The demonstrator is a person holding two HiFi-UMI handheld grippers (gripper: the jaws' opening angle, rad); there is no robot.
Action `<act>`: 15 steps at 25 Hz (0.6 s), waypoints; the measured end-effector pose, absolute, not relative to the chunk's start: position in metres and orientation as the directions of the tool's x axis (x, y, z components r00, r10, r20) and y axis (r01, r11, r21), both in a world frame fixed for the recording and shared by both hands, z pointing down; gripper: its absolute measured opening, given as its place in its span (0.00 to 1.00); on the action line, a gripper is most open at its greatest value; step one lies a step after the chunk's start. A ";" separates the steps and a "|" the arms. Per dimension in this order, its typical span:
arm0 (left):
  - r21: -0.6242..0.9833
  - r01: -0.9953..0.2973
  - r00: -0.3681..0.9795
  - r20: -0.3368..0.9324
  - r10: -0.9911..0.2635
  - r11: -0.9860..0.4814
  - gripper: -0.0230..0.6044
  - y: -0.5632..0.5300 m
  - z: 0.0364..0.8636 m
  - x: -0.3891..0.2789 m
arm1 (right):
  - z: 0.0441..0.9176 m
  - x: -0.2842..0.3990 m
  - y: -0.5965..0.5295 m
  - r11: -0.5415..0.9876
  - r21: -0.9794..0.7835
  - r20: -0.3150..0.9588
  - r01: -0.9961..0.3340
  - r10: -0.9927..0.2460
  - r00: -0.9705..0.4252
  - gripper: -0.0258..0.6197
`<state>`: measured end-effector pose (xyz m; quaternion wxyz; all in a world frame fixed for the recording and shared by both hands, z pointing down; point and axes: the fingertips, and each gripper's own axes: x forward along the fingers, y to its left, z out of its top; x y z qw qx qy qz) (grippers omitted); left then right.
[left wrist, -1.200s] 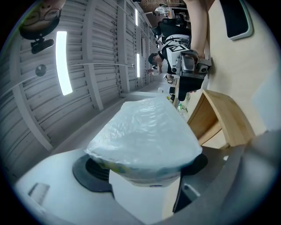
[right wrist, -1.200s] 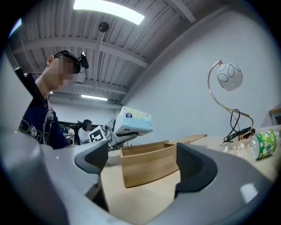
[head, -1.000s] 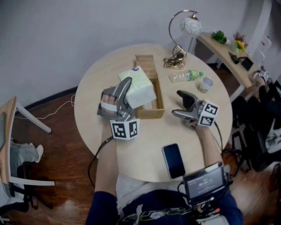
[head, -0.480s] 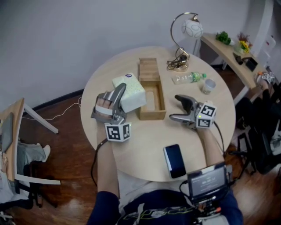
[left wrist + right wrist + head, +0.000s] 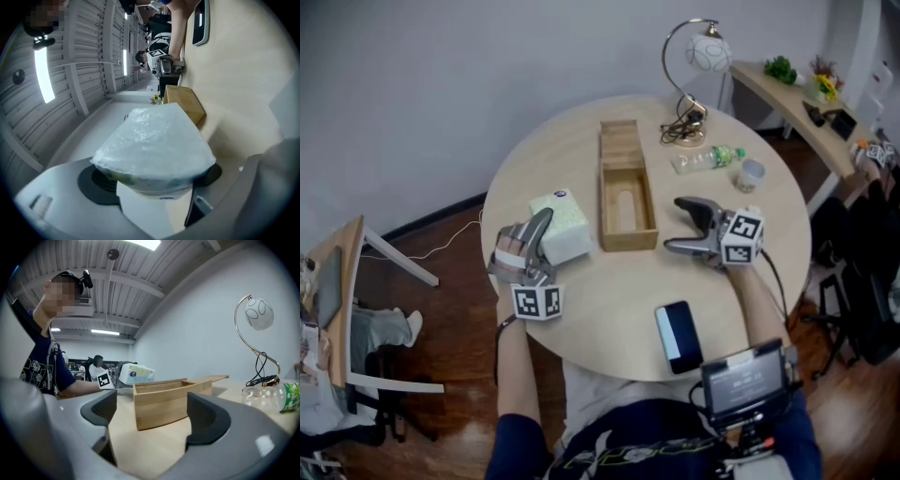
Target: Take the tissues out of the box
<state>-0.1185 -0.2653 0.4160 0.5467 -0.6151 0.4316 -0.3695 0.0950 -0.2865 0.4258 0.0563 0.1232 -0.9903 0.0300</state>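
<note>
A plastic-wrapped pack of tissues (image 5: 562, 225) is out of the wooden box (image 5: 625, 242), above the table to the box's left. My left gripper (image 5: 549, 231) is shut on the pack, its jaws clamping the pack's sides (image 5: 154, 145). The box stands open and empty, with its lid (image 5: 619, 137) lying at the far end. My right gripper (image 5: 680, 225) is open just right of the box's near corner, with nothing between its fingers. In the right gripper view the box (image 5: 164, 397) is just ahead of the jaws and the held pack (image 5: 136, 374) shows beyond it.
A black phone (image 5: 678, 336) lies near the table's front edge. At the back right are a lamp (image 5: 703, 52) with its cord, a lying plastic bottle (image 5: 705, 157) and a small cup (image 5: 751, 173). A chair (image 5: 356, 281) stands left of the table.
My left gripper has carried the tissue pack from over the box to the left and nearer the front. The right gripper has stayed beside the box.
</note>
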 end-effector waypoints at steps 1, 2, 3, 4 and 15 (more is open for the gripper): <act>-0.991 -0.130 0.364 -0.008 -0.932 -0.042 0.72 -0.264 0.417 -0.118 | 0.427 0.095 -0.287 0.968 -0.045 0.120 -0.247 -0.240 -0.963 0.76; -0.988 -0.140 0.377 0.004 -0.926 -0.061 0.72 -0.262 0.418 -0.117 | 0.427 0.095 -0.287 0.968 -0.044 0.118 -0.246 -0.240 -0.964 0.76; -0.984 -0.156 0.393 0.017 -0.919 -0.085 0.72 -0.261 0.419 -0.115 | 0.427 0.096 -0.288 0.969 -0.043 0.116 -0.244 -0.238 -0.964 0.76; -0.979 -0.174 0.408 0.026 -0.913 -0.105 0.72 -0.259 0.420 -0.114 | 0.428 0.096 -0.288 0.969 -0.043 0.114 -0.242 -0.236 -0.965 0.76; -0.926 -0.252 0.493 0.126 -0.861 -0.280 0.73 -0.252 0.441 -0.108 | 0.424 0.093 -0.285 0.970 -0.046 0.116 -0.241 -0.234 -0.965 0.76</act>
